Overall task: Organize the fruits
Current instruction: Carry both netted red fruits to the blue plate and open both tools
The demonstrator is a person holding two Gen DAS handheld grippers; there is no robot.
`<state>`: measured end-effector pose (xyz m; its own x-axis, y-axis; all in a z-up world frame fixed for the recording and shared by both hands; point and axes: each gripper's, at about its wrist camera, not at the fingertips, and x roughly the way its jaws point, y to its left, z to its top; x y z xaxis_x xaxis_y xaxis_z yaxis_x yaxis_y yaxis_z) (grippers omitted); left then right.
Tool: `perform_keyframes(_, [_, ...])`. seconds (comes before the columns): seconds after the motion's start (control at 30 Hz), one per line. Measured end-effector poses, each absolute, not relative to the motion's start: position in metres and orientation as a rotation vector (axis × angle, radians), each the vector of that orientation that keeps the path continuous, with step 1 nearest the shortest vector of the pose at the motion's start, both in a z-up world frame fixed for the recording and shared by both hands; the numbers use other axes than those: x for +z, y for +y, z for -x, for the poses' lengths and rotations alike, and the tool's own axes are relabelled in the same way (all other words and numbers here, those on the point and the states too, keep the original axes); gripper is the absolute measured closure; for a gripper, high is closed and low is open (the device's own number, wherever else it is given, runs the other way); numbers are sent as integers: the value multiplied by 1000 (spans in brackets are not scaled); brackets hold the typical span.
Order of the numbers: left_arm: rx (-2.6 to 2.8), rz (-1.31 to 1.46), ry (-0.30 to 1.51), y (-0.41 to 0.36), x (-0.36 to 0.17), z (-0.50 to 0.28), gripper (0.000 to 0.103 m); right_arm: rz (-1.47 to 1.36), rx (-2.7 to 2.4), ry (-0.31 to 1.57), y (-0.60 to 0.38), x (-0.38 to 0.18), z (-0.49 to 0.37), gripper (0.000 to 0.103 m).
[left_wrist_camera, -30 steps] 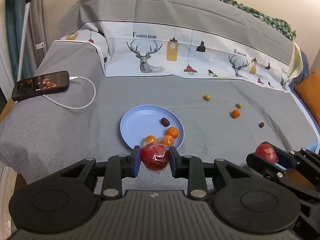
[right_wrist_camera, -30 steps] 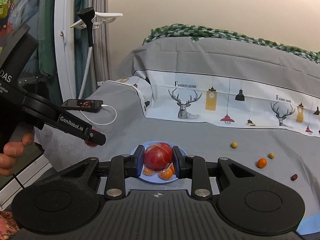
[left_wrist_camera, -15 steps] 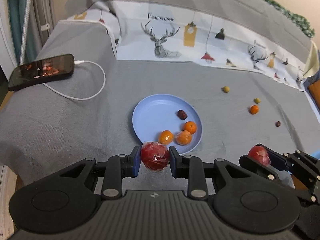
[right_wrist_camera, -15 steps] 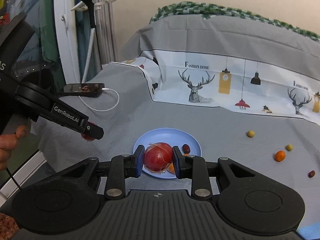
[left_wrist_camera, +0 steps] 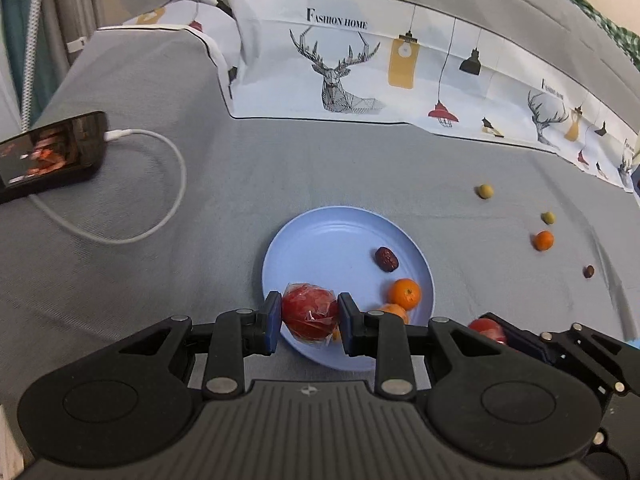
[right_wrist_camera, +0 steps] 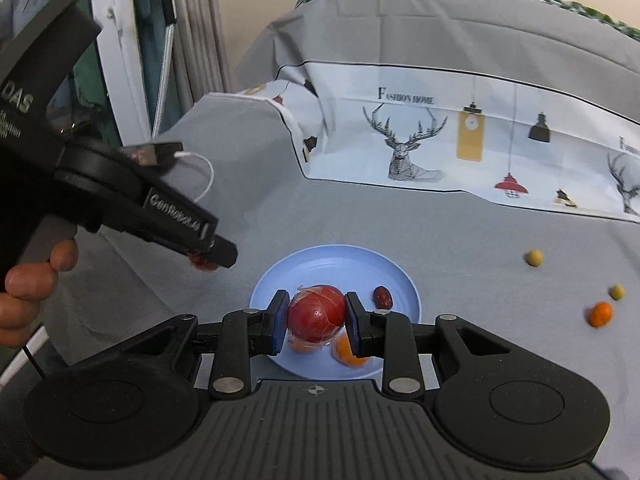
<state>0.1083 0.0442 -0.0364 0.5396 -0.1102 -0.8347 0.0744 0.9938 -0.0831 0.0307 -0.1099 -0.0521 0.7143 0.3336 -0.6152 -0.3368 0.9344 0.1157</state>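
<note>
Both grippers are loaded. The left gripper (left_wrist_camera: 307,317) is clamped on a red apple (left_wrist_camera: 310,311) in clear wrap, held over the near rim of the blue plate (left_wrist_camera: 320,236). The right gripper (right_wrist_camera: 316,322) is clamped on a second wrapped apple (right_wrist_camera: 317,313), also over the plate's near side. Whether either apple touches the plate cannot be told.

Already on the plate: a dark date (left_wrist_camera: 387,259) and at least two oranges, one in plain sight (left_wrist_camera: 405,293) and another partly hidden behind the left gripper's finger.

Still loose on the grey bed cover (left_wrist_camera: 280,168), well to the right of the plate: two small yellow-green fruits (left_wrist_camera: 485,191) (left_wrist_camera: 548,217), one small orange (left_wrist_camera: 543,240) and a second date (left_wrist_camera: 588,271).

Assessment: the work looks roughly half done. Three or more fruits are collected, two apples are at the point of delivery but not released, and four small fruits remain to be fetched. Plate room appears adequate, though the near side is getting crowded.

A phone (left_wrist_camera: 48,156) on its cable (left_wrist_camera: 160,184) lies at far left, apart from the work.
</note>
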Motion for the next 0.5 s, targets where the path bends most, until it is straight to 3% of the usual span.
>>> perform_keyframes(0.5, [-149,-47,1084,19,-116,-193,70,41,316,783,-99,-129,-111,72])
